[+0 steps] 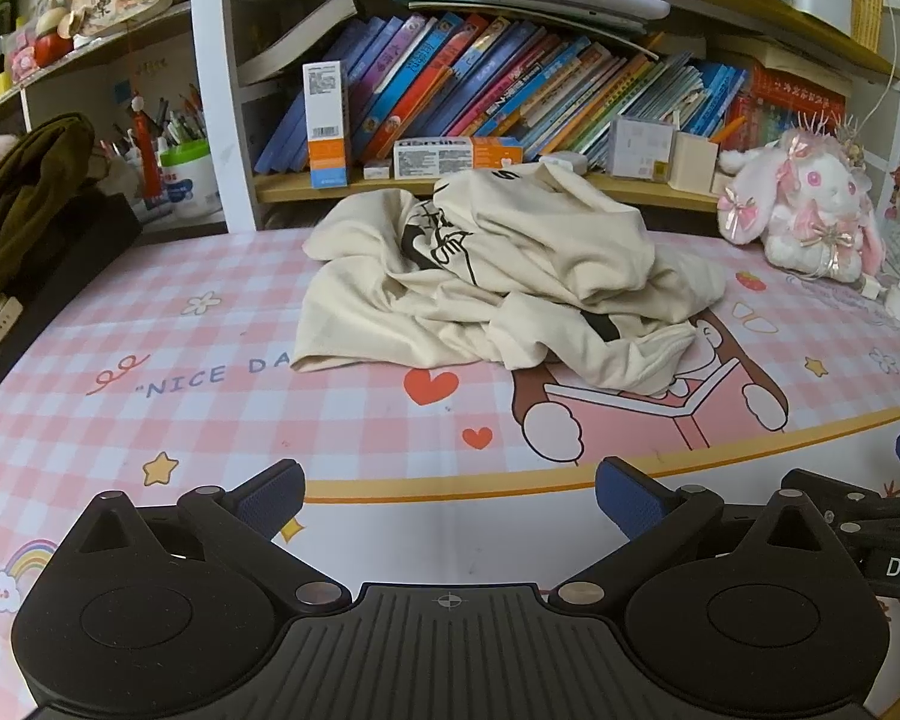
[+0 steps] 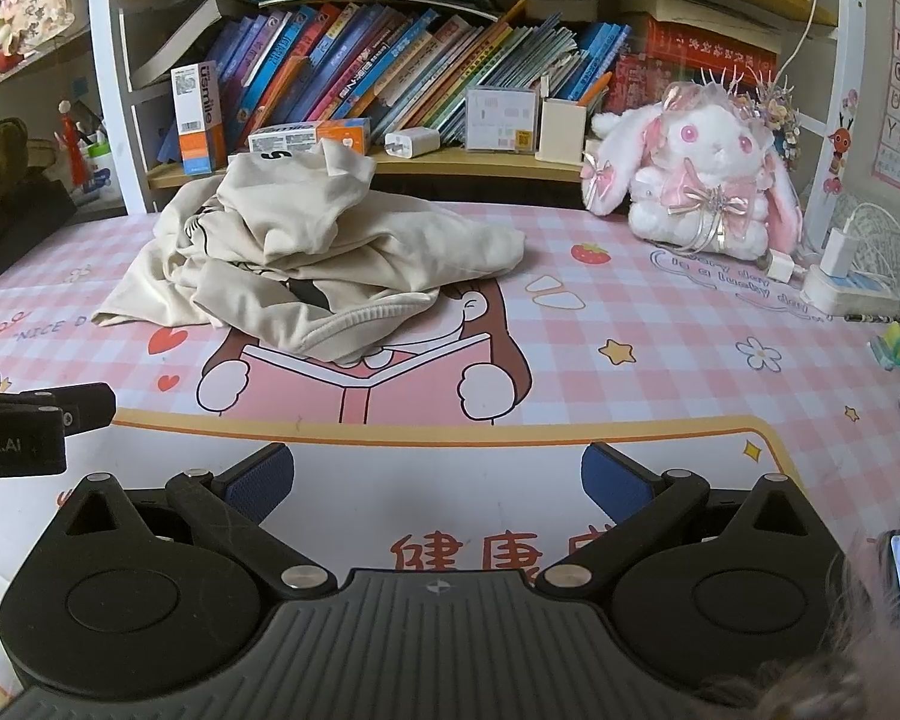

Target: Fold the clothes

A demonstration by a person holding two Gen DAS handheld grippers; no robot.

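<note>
Hovering low over the pink checked surface (image 1: pixel 222 336), the left gripper (image 1: pixel 450 495) has its blue pads wide apart and holds nothing. Just beside it, the right gripper (image 2: pixel 435 477) is equally spread and empty. Well ahead, a crumpled cream shirt (image 1: pixel 498 276) lies heaped before the bookshelf (image 1: pixel 486 183), a plush rabbit (image 2: pixel 699 180) to its right.

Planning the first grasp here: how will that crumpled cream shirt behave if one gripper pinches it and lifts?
The cream shirt lies in a soft, creased heap, so it will probably drape limply and unfurl instead of holding shape. It looks thin, likely light. On the smooth desk mat it may slide when pushed. Both the left gripper and right gripper are open, well short of it.
</note>
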